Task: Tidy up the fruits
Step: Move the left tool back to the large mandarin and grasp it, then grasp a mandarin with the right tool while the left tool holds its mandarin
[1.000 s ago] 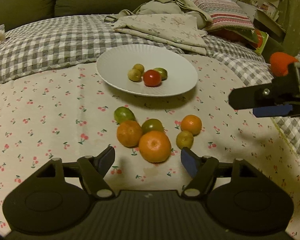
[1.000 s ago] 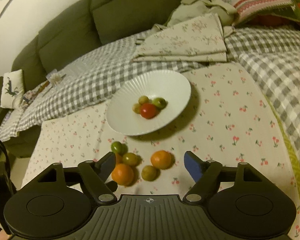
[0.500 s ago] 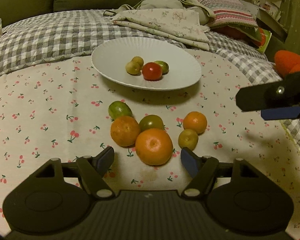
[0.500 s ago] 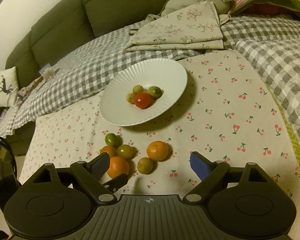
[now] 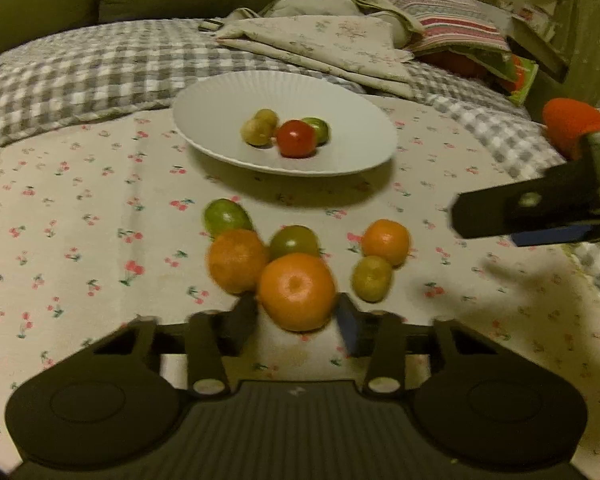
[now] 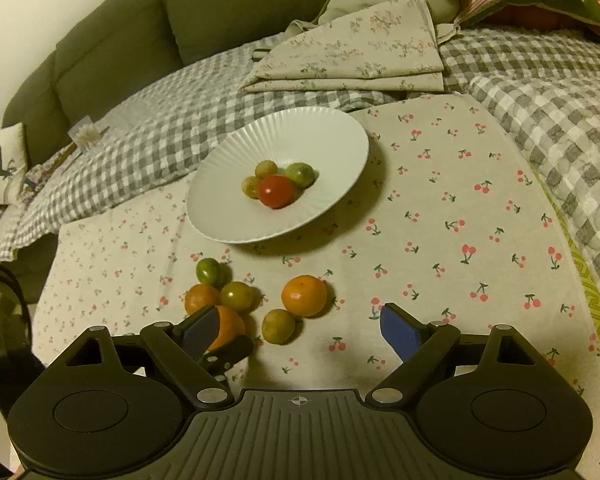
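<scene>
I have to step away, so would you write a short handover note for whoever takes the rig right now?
Left gripper: open, fingers either side of the nearest large orange, not closed on it yet.
Right gripper: open and empty, hovering over the cloth near the loose fruit.
White plate: holds a red tomato and three small greenish fruits.
Still on the cherry-print cloth: six fruits, namely three oranges and three greenish ones, clustered in front of the plate.
Done: four fruits plated.
Left: judging by the plate, grasp the large orange, move it there, then the remaining five.
</scene>
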Demonstrator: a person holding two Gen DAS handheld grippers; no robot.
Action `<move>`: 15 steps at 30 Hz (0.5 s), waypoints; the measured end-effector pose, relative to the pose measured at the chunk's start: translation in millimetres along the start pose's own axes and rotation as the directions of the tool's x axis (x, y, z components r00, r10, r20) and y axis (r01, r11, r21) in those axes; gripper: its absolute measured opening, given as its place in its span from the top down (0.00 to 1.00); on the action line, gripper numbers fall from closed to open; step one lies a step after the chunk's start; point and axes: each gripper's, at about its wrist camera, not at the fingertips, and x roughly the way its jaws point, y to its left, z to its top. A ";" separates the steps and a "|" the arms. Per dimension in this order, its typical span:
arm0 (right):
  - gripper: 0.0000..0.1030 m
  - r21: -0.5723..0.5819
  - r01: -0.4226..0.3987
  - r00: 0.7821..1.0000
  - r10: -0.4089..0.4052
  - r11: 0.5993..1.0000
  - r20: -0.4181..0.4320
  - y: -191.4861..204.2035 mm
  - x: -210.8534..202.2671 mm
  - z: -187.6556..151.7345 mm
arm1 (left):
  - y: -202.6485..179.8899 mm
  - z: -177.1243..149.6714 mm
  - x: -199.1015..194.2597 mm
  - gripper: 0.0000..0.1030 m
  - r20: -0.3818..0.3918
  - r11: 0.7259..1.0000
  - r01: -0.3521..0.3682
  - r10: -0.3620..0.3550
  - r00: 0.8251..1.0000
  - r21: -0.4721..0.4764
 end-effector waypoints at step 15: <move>0.14 0.062 0.038 0.999 -0.039 0.997 0.016 -14.4 34.8 4.1 | 10.0 -4.2 -15.2 0.63 -0.034 0.996 0.004 -0.007 0.999 -0.089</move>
